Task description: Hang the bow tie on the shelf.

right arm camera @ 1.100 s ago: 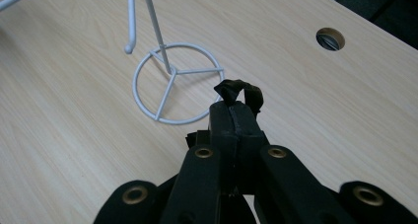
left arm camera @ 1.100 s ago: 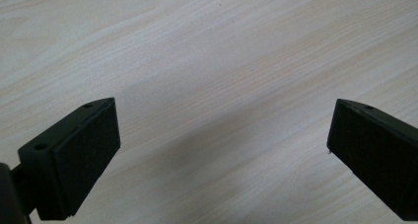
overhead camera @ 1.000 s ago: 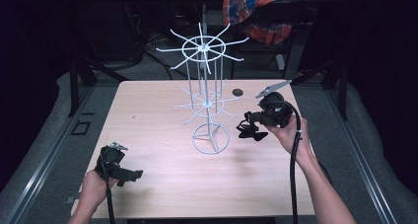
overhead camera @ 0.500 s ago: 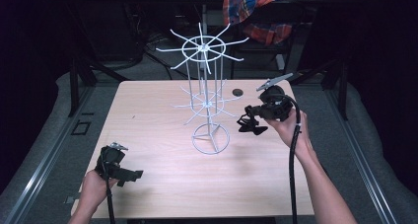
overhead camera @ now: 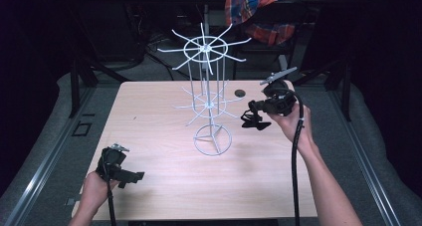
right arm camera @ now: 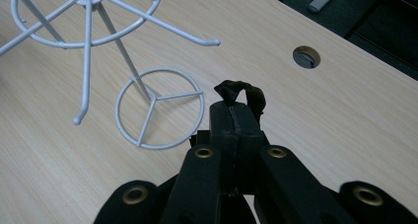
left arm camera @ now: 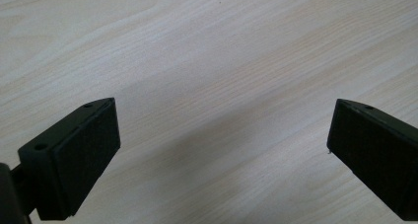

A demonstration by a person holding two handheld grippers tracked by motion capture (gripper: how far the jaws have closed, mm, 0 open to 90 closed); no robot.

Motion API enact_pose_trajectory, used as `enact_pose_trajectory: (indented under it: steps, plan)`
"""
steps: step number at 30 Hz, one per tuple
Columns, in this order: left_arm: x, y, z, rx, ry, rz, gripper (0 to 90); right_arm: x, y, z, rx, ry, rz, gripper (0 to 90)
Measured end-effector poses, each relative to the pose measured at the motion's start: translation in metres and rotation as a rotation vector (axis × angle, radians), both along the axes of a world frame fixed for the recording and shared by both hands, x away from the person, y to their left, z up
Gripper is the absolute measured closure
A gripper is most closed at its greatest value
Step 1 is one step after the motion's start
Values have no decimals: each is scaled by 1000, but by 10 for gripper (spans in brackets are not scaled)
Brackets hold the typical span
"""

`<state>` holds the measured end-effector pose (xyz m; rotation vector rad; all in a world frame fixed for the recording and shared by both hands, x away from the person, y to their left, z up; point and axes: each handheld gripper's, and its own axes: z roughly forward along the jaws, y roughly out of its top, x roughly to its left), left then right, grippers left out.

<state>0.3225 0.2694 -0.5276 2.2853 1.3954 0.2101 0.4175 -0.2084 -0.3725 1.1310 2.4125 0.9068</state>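
Observation:
A white wire rack (overhead camera: 206, 51) with two tiers of hooks stands mid-table on a ring base (overhead camera: 212, 140). My right gripper (overhead camera: 250, 112) hovers just right of the rack, level with the lower hooks, shut on a small black fabric loop (overhead camera: 254, 122) that dangles from its tips. In the right gripper view the loop (right arm camera: 241, 93) sticks out past the closed jaws (right arm camera: 235, 116), with the ring base (right arm camera: 160, 108) and a lower hook (right arm camera: 187, 32) ahead to the left. My left gripper (overhead camera: 133, 176) rests low at the table's near left corner, open, above bare wood (left arm camera: 222, 86).
A round cable hole (overhead camera: 240, 92) sits in the table behind the right gripper, also in the right gripper view (right arm camera: 305, 56). A plaid cloth (overhead camera: 259, 12) lies on dark furniture beyond the far edge. Grey floor and metal rails flank the table.
My right gripper has lifted the black loop a little higher off the table beside the rack. The left gripper has stayed put.

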Motion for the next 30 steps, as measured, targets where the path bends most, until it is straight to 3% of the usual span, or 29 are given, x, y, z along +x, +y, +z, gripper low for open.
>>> enact_pose_trajectory:
  steps: [30]
  plan:
    - [0,0,-1,-4,2,-1,0,14,12,17,1,-23,-2,900]
